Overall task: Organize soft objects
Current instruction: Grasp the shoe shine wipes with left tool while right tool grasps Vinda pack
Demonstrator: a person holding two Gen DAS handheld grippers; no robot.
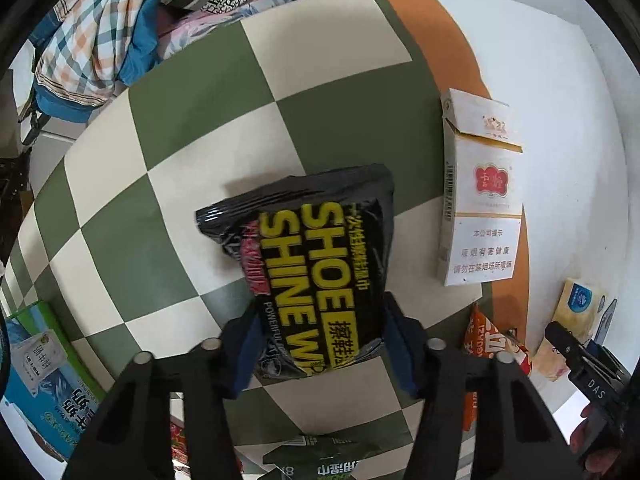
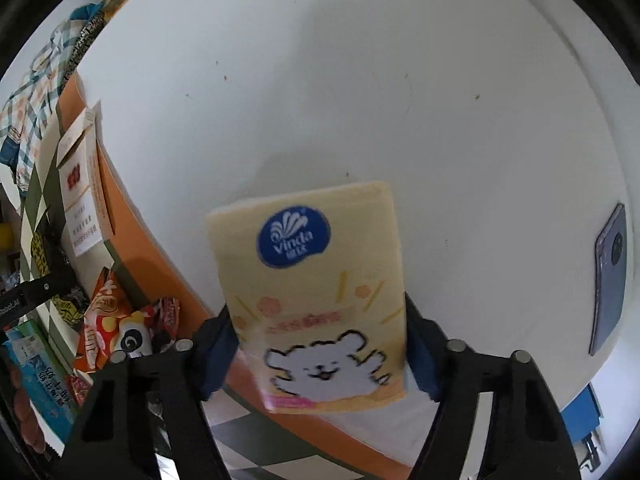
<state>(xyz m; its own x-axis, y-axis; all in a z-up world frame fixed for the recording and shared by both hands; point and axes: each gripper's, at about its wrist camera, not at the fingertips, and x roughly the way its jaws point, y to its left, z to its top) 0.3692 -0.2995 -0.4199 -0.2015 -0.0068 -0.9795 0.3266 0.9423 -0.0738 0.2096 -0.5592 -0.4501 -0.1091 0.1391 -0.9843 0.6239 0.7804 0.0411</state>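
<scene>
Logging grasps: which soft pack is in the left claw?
The black shoe-shine wipes pack; the yellow Vinda tissue pack sits in the right claw.

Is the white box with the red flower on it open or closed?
Open. The white box lies flat on the checkered mat, and its top flap is lifted away from the body at the far end.

Black shoe-wipes pack (image 1: 320, 276) over checkered cloth; yellow, slightly blurred tissue pack (image 2: 316, 300) seemingly above white table.
</scene>
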